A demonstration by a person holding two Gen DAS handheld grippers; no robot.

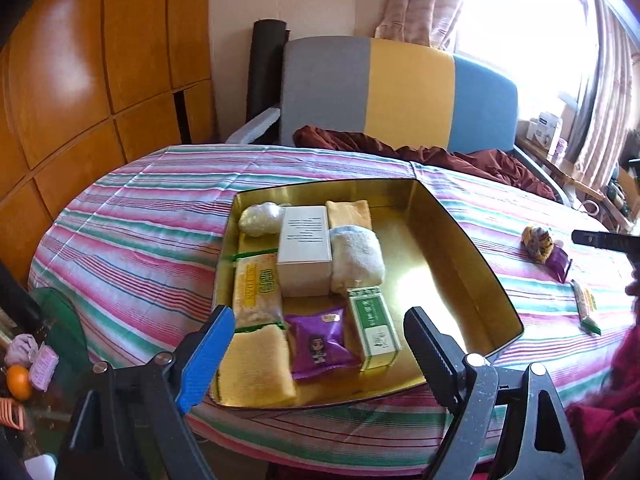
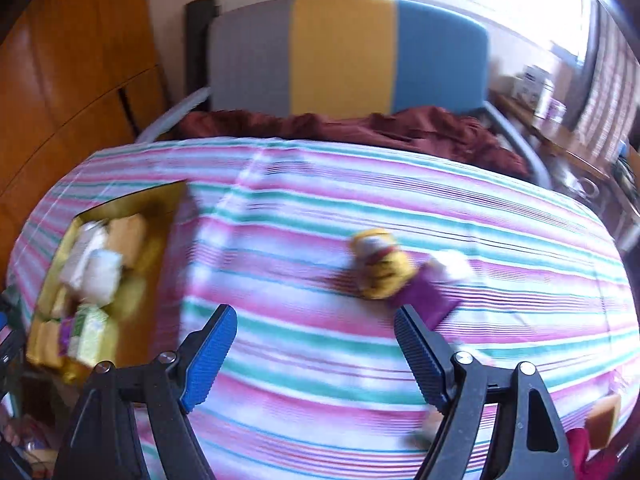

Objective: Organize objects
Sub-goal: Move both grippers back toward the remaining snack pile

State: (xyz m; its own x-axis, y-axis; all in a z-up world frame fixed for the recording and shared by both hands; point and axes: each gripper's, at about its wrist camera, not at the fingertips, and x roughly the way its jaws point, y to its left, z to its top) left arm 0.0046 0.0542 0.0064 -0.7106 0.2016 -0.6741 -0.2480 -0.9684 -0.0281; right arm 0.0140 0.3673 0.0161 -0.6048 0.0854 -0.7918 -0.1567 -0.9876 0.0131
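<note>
A gold tin tray (image 1: 460, 240) lies on the striped tablecloth and holds a white box (image 1: 304, 248), folded towels (image 1: 356, 256), snack packets (image 1: 320, 344) and a green box (image 1: 374, 326). My left gripper (image 1: 320, 356) hovers open and empty over the tray's near edge. On the cloth to the right lie a tiger-striped plush toy (image 1: 538, 243), a purple packet (image 1: 560, 266) and a thin snack bar (image 1: 586, 306). My right gripper (image 2: 316, 356) is open and empty above the cloth, just short of the plush toy (image 2: 380, 266) and purple packet (image 2: 424, 296). The right wrist view is blurred.
A chair with a grey, yellow and blue back (image 1: 400, 92) stands behind the table with a maroon cloth (image 1: 440, 156) on its seat. A wooden cabinet (image 1: 80, 80) is at left. Clutter, including an orange (image 1: 18, 382), lies below the table's left edge.
</note>
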